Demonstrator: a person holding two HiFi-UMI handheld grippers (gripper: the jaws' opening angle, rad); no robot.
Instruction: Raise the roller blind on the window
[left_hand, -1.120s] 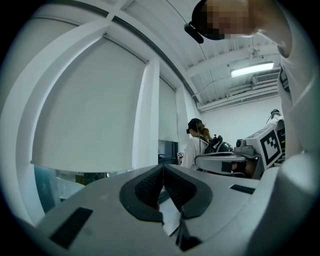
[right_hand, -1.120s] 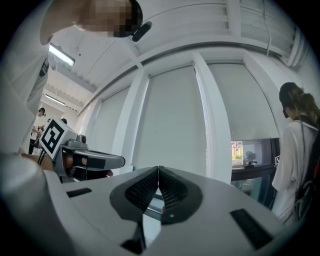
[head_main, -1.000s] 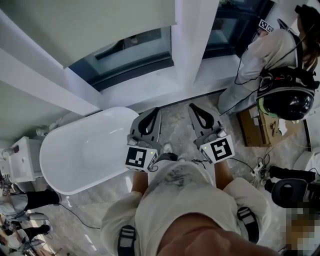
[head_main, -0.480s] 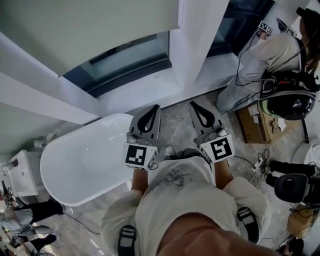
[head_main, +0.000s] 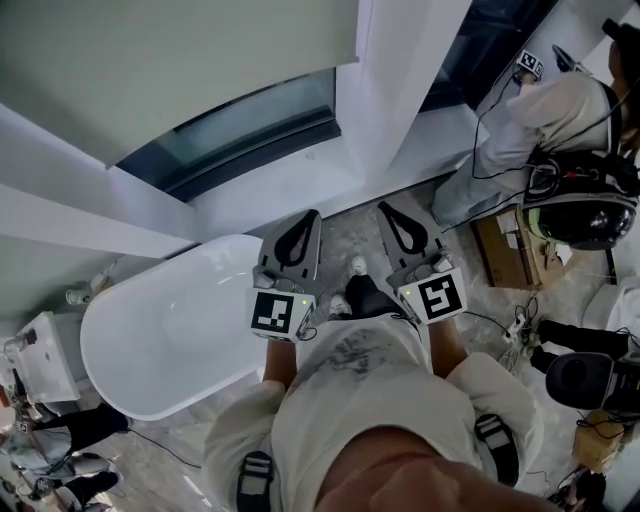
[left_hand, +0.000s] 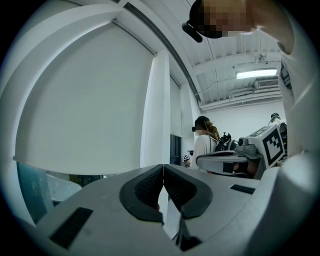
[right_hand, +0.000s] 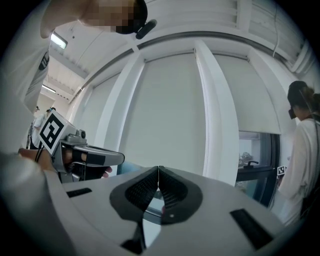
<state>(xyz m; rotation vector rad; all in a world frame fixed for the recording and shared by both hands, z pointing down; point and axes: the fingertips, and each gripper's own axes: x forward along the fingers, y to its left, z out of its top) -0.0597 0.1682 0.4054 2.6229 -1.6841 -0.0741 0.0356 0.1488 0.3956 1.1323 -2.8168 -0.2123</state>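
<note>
The roller blind (head_main: 170, 60) fills the upper left of the head view, well beyond my left gripper (head_main: 306, 216) and right gripper (head_main: 390, 210), both pinched together on nothing, so I should step closer, look for its cord, then part one pair.

Bright, even daylight fills the room, a ceiling strip lamp (left_hand: 256, 74) glows, and both gripper views bulge fisheye-round.

The right gripper (right_hand: 158, 170) is seen with jaws pressed together, nothing between them, pointed at the lowered roller blind (right_hand: 165, 112); the left gripper (right_hand: 119, 158) is shown beside it, a person (right_hand: 306, 165) at the edge
</note>
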